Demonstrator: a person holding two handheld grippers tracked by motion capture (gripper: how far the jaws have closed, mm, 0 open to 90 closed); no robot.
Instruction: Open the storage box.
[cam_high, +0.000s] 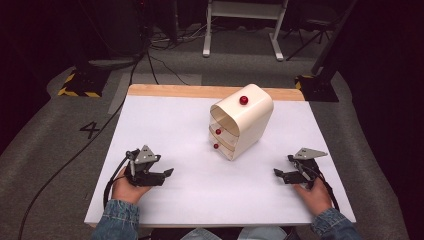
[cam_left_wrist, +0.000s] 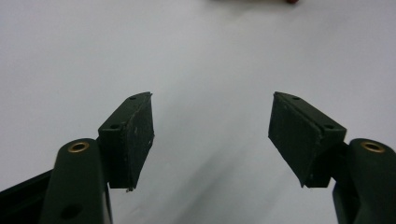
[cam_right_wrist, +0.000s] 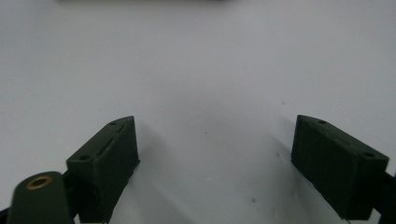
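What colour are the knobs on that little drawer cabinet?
Red, on a cream drawer cabinet; the knobs show best in the high view.

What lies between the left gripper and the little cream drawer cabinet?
Nothing: in the high view, bare white table top separates the left gripper from the drawer cabinet. The jaws stand open, empty.

The white table top (cam_high: 165, 130) is lit brightly and evenly from above, while the floor and the room toward twelve o'clock are left dim, nearly black at the corners. Soft shadows are cast beneath the cream drawer unit (cam_high: 250, 117). In both gripper views the far edge at twelve o'clock is blurred, and mild glare is seen.
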